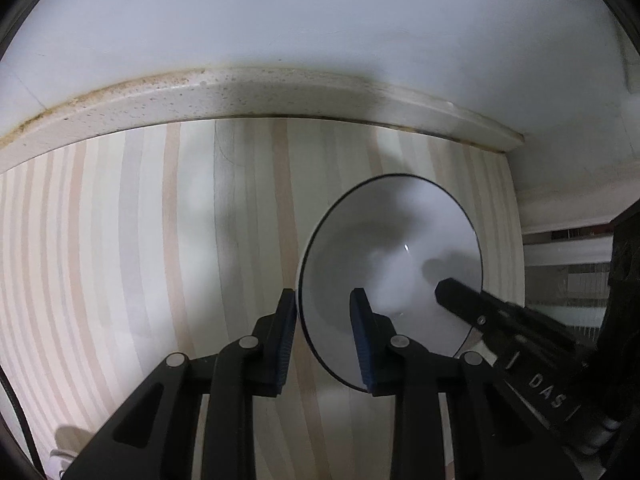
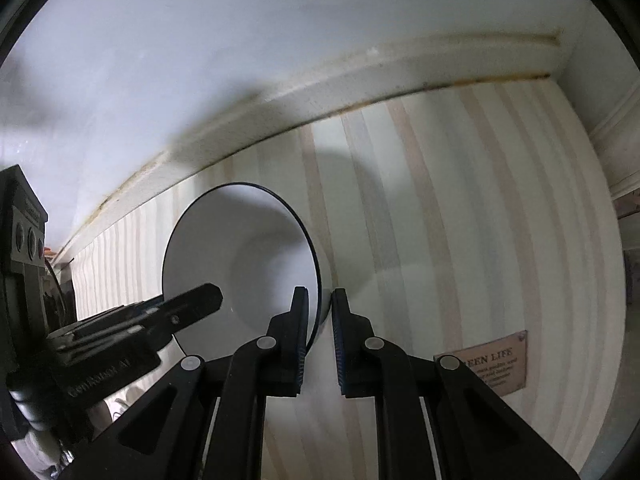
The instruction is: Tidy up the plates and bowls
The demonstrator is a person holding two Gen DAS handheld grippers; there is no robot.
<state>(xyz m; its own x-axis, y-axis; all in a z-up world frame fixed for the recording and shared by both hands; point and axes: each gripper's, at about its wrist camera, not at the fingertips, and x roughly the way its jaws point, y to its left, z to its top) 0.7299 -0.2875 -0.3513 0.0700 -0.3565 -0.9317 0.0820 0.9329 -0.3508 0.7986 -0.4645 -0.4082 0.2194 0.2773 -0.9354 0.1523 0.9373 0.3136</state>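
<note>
Left wrist view: both grippers, left gripper (image 1: 324, 300) and right gripper (image 2: 320, 300), have fingers clamped on opposite rims of the white bowl (image 1: 392, 248) resting on the striped surface (image 1: 120, 260); lift evenly, keeping it level.

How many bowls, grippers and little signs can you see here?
White bowl with a dark rim: 1
Grippers: 2, the left gripper and the right gripper, each clamped on the bowl's rim
Small brown label with writing on the striped mat: 1
Total: 4
</note>
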